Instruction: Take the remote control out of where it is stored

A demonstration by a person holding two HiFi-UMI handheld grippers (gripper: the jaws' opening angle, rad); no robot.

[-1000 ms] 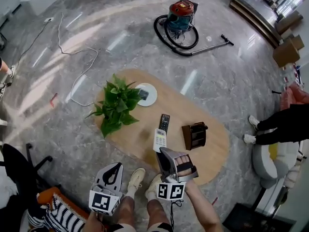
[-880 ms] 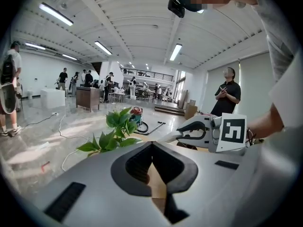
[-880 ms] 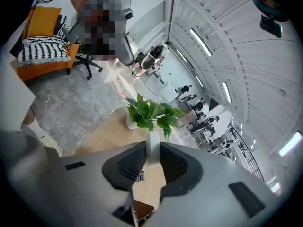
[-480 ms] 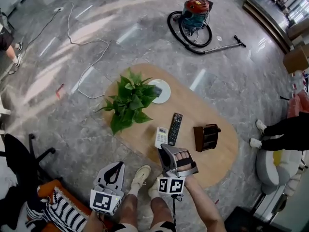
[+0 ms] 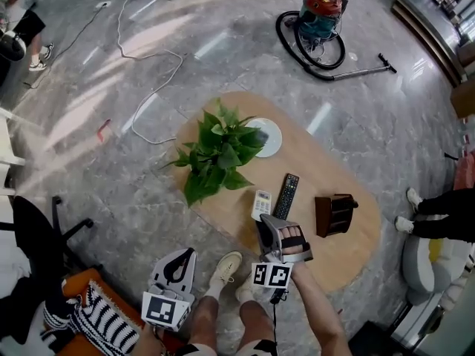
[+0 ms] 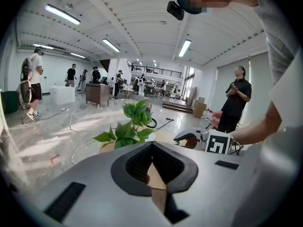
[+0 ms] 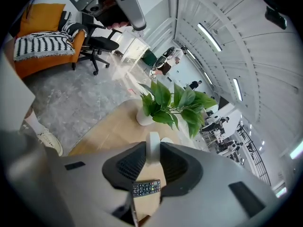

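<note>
One black remote [image 5: 287, 196], white remote [image 5: 260, 205] beside — plant [image 5: 219, 153] left, holder [image 5: 335, 214] right.

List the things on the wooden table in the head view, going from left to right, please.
green plant → white remote control → black remote control → dark brown holder

We count two remotes on one table [image 5: 347, 252]: one black remote [image 5: 287, 196] and one white remote [image 5: 261, 205]. We also count one plant [image 5: 220, 150], one dish [image 5: 269, 136], one holder [image 5: 335, 213], one vacuum [image 5: 320, 17] and two grippers: left gripper [image 5: 181, 255], right gripper [image 5: 272, 225].
</note>
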